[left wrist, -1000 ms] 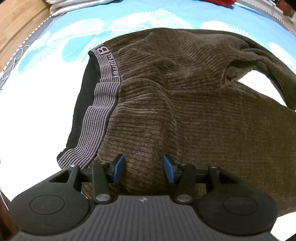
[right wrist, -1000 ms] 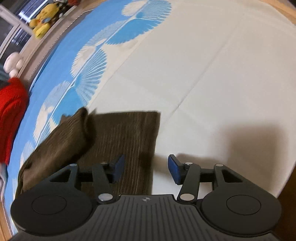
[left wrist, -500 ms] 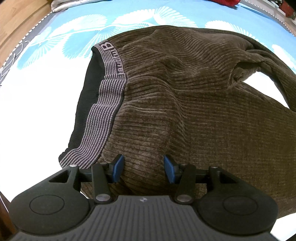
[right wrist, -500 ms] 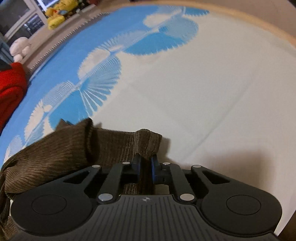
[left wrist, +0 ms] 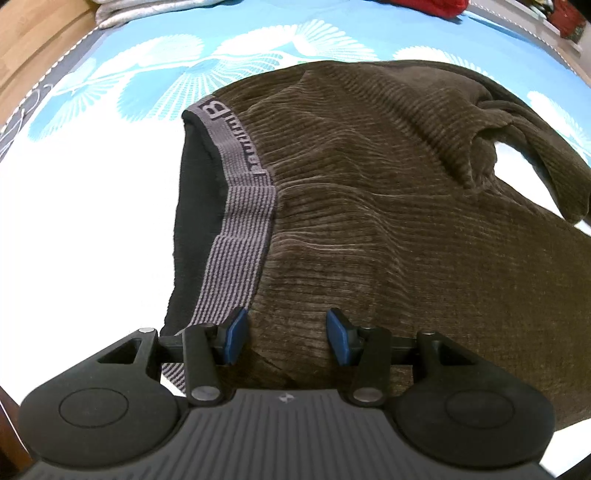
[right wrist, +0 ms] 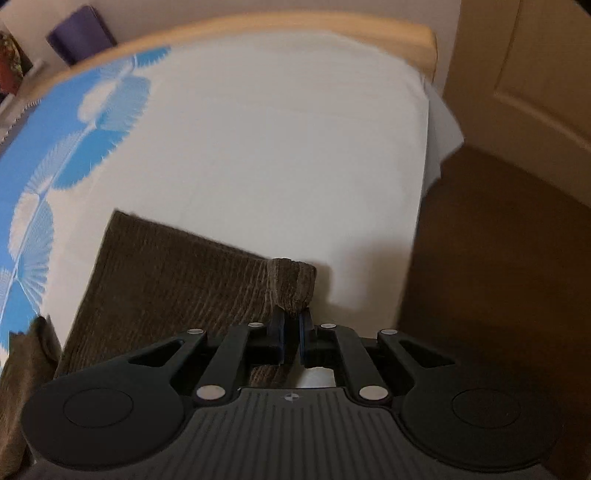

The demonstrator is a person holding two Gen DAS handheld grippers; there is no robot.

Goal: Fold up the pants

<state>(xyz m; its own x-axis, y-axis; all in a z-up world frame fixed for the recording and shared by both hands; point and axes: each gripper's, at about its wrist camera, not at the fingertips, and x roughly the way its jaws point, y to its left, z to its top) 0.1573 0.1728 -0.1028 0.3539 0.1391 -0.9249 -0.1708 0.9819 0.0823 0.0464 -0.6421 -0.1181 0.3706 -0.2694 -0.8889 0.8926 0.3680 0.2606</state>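
Observation:
Brown corduroy pants (left wrist: 388,221) lie spread on the bed, with a grey striped waistband (left wrist: 240,206) at the left. My left gripper (left wrist: 286,336) is open, its blue pads over the near hip of the pants by the waistband. In the right wrist view a pant leg (right wrist: 177,273) lies flat on the white sheet. My right gripper (right wrist: 291,332) is shut on the leg's hem corner (right wrist: 293,286), which stands bunched up above the fingers.
The bed has a white and blue fan-patterned sheet (left wrist: 258,48). Its wooden foot rail (right wrist: 295,27) and right edge (right wrist: 424,184) are close. A wooden door (right wrist: 524,85) and dark floor (right wrist: 498,258) lie to the right. Red clothing (left wrist: 436,7) and a grey blanket (left wrist: 147,11) lie at the far end.
My right gripper closed on the hem corner of the pant leg and has swung right toward the bed's edge with it. My left gripper stayed open and moved slightly nearer the waistband.

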